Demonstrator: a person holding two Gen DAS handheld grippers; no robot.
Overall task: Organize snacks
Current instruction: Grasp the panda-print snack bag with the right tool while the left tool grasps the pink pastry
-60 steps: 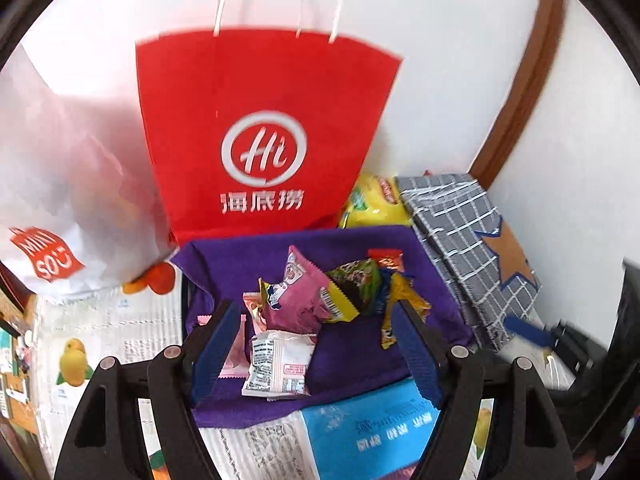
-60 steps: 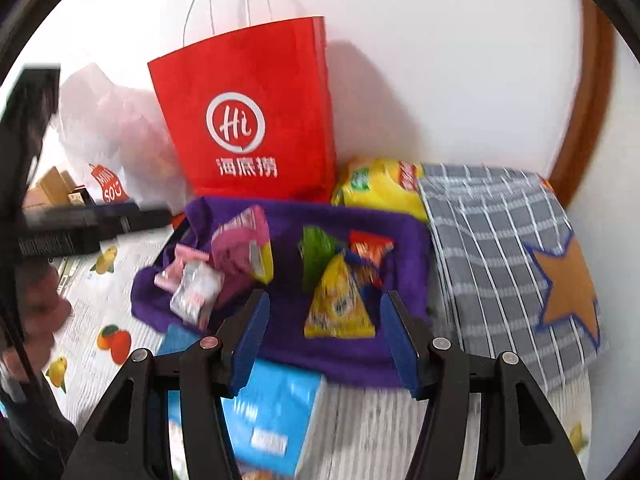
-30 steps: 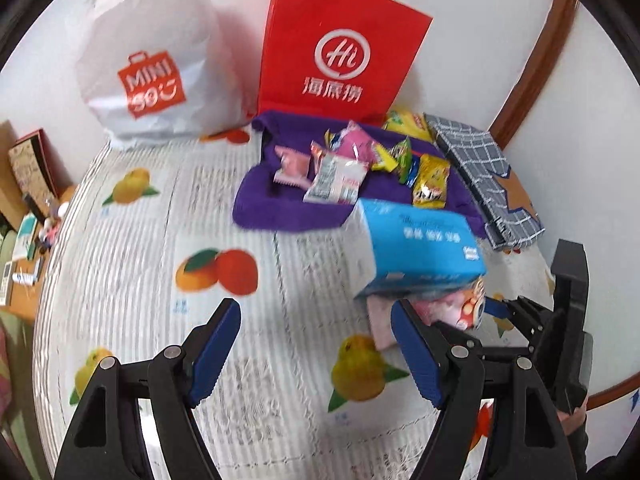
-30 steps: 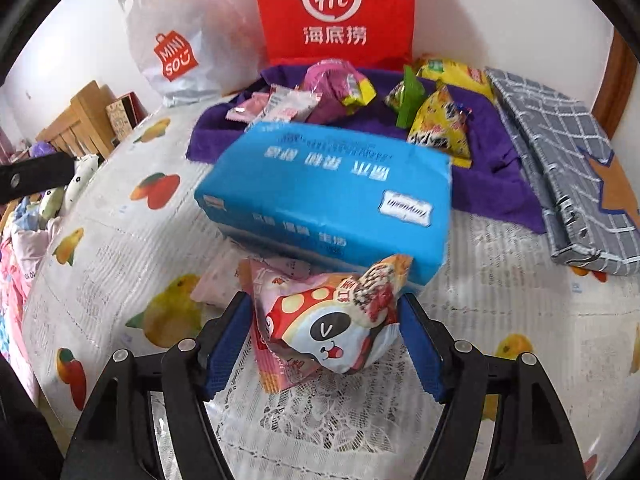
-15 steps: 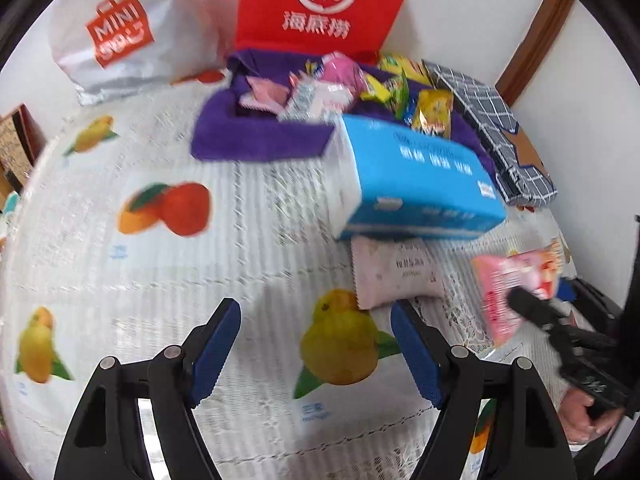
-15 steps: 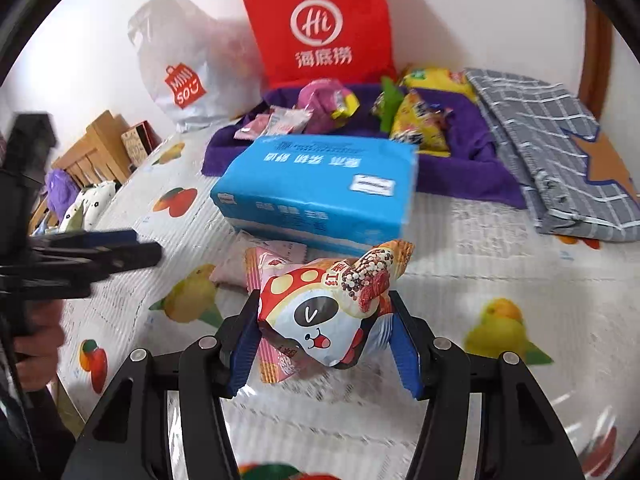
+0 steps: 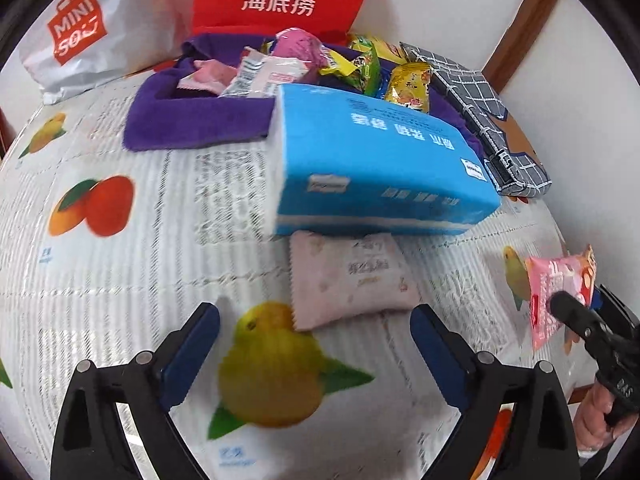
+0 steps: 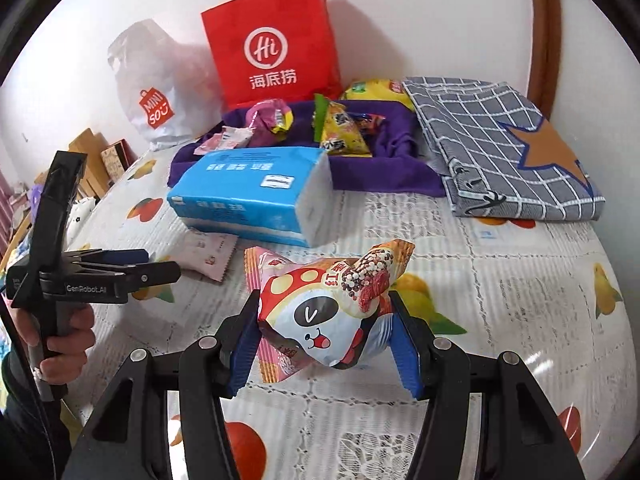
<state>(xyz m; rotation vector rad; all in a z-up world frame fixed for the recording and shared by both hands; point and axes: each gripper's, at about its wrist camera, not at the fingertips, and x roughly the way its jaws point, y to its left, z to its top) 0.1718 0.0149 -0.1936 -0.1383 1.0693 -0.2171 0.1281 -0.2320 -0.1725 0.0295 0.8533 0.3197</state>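
Right wrist view: the right gripper (image 8: 325, 334) is clamped on a mushroom snack bag (image 8: 332, 312), lifted clear for sorting. The left gripper (image 7: 316, 344), jaws just widened and empty, hangs near the pale pink packet (image 7: 352, 280) beside the blue tissue pack (image 7: 372, 168), probably its next pick.

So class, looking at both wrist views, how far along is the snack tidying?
Done: little shows as sorted; several snacks lie loose on the purple cloth.
In hand: the right gripper is shut on a mushroom packet. The left gripper, jaws just opened wider, is empty above a pale pink packet by the tissue pack.
Left: that packet and the pile.
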